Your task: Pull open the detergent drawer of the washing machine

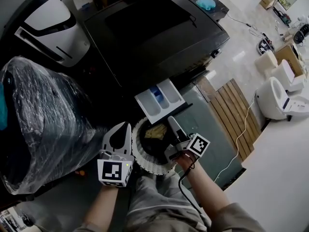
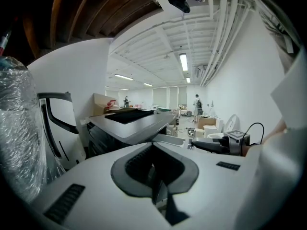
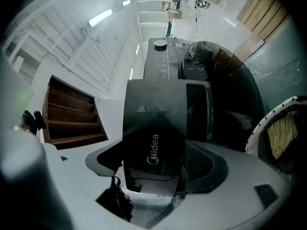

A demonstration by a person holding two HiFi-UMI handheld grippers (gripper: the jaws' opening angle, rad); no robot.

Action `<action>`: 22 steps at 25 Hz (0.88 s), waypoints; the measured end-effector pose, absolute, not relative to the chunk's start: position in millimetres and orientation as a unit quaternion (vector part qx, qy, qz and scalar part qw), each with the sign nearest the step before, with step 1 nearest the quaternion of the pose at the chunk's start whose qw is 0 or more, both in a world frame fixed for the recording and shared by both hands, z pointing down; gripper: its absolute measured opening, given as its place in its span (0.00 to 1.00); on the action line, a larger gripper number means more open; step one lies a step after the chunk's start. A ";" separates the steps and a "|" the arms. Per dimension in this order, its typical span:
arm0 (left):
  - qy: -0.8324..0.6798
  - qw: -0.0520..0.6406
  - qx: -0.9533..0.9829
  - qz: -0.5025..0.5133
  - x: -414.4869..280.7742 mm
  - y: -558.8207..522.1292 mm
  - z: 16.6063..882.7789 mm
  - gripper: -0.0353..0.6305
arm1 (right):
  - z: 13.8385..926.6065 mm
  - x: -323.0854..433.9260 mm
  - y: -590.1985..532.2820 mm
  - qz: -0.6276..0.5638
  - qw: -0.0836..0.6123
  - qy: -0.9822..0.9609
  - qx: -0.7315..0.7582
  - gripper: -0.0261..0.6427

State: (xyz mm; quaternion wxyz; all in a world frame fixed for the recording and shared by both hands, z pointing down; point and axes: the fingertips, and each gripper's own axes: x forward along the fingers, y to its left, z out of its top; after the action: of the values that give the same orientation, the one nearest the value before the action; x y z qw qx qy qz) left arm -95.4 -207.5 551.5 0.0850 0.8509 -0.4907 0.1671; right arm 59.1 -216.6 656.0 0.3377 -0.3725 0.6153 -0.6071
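Head view: set high above the person, facing steeply down onto the washing machine (image 1: 159,33) top. Left gripper view: set low, near level, facing across that top into the room. Right gripper view: rolled sideways, close in, facing the machine. All three share the machine; the head and right gripper views also share the basket (image 1: 136,151).

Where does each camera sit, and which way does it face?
Head view: on the head, steeply down on washing machine, open detergent drawer; forearms, left gripper, right gripper show.
Left gripper view: rides low, level across the machine's top; own shut jaws, right gripper.
Right gripper view: rolled, toward the machine; own open jaws.
Shared: all show the machine.
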 end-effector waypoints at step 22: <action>-0.474 0.071 0.863 0.158 -83.4 -189.9 513.2 0.08 | 619.4 83.5 -189.9 -0.548 0.239 0.672 -0.437 0.63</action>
State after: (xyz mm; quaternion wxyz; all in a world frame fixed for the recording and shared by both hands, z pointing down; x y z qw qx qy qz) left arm -83.4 -189.9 513.2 0.0706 0.8632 -0.4741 0.1584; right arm 83.5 -189.9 619.4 0.2393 -0.4368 0.6717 -0.5484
